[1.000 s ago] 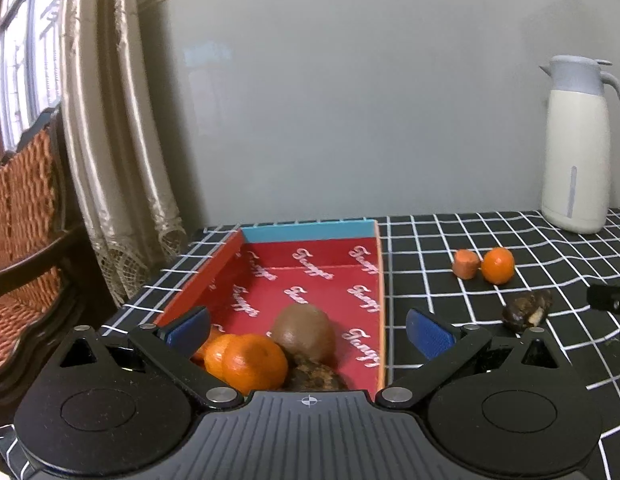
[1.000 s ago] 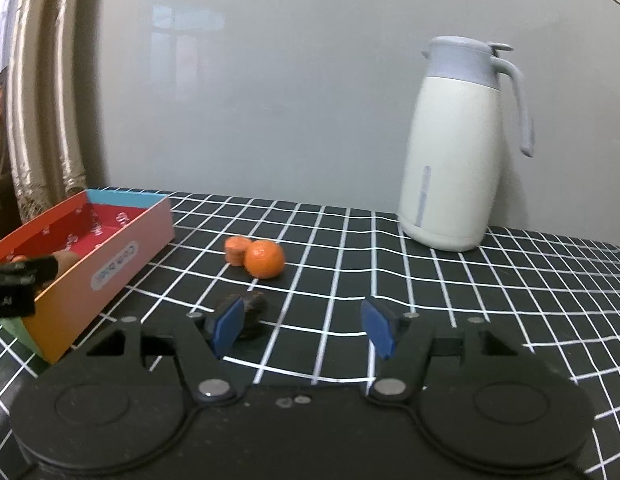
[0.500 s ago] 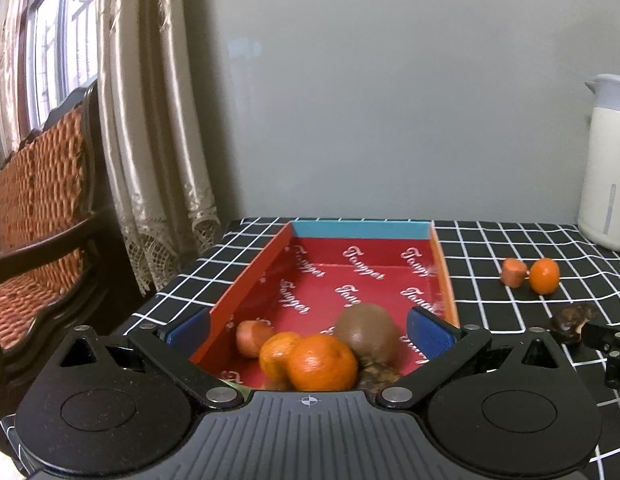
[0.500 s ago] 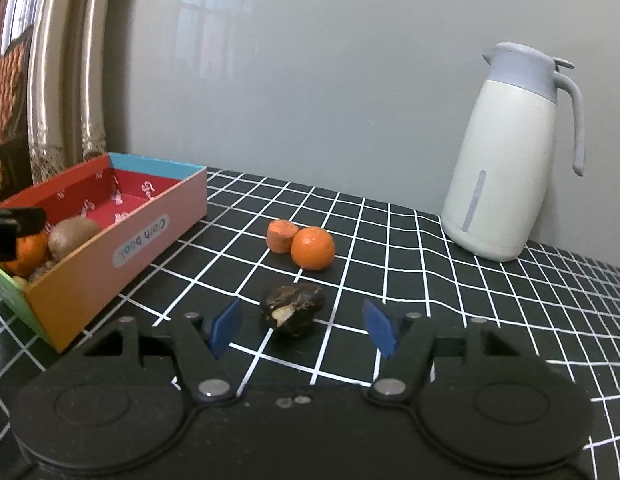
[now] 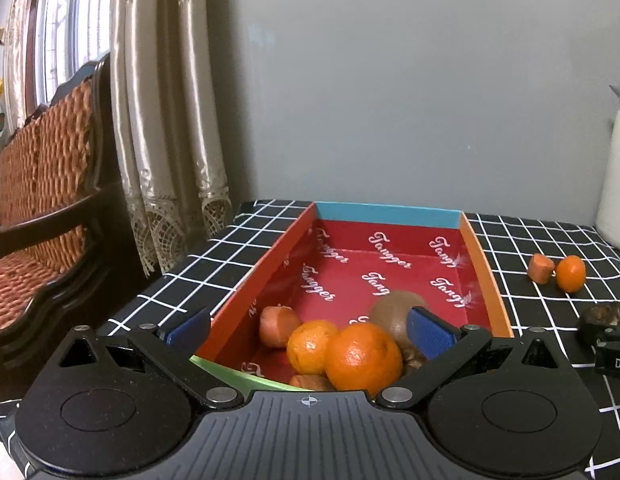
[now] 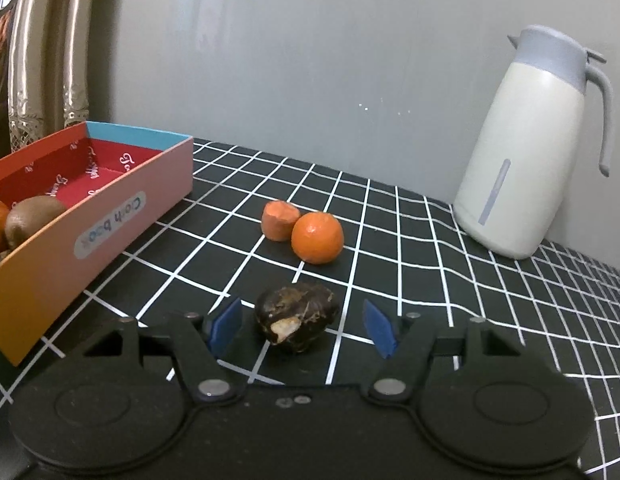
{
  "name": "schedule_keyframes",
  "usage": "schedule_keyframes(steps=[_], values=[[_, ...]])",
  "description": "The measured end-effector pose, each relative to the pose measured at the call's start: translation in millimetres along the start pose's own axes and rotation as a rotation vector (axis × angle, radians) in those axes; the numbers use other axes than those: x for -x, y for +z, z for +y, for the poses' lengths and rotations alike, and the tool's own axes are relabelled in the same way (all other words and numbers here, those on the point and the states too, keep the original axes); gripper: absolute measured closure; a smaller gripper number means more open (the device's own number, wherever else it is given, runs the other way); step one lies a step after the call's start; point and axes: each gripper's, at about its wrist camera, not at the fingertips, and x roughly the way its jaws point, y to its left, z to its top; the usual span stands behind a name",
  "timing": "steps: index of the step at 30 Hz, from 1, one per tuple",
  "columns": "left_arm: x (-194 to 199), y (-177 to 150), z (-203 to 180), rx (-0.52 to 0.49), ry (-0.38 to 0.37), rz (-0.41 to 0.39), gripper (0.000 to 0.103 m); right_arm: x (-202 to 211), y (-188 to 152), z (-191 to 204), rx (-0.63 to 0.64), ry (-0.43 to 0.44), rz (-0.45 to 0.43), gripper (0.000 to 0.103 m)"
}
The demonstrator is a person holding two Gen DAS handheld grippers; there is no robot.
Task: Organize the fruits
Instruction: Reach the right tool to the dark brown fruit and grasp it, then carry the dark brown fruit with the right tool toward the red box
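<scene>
A red-lined cardboard box (image 5: 486, 272) (image 6: 121, 216) holds two mandarins (image 5: 362, 358), a kiwi (image 5: 394, 312) (image 6: 31, 216) and carrot pieces (image 5: 275, 326) at its near end. My left gripper (image 5: 307, 332) is open over that end, with nothing between its pads. On the black checked cloth lie a dark brown nut-like fruit (image 6: 295, 316) (image 5: 602, 314), a mandarin (image 6: 317, 237) (image 5: 570, 274) and a carrot stub (image 6: 278, 220) (image 5: 541, 267). My right gripper (image 6: 301, 328) is open, its blue pads either side of the dark fruit without touching it.
A cream and grey thermos jug (image 6: 526, 148) stands at the back right by the grey wall. Curtains (image 5: 161, 120) and a wicker chair (image 5: 37, 200) are to the left of the table, past its edge.
The left gripper swung left, so the box and its fruit now sit lower and nearer. The right gripper moved in until the dark fruit lies between its pads.
</scene>
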Motion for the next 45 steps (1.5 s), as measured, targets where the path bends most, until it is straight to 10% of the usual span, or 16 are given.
schedule_keyframes(steps=[4, 45], values=[[-1, 1, 3, 0.011, -0.002, 0.004, 0.000, -8, 1, -2, -0.036, 0.030, 0.032, 0.058], [10, -4, 82, 0.061, 0.068, -0.001, 0.000, 51, 45, 89, 0.037, 0.175, -0.180, 0.058]])
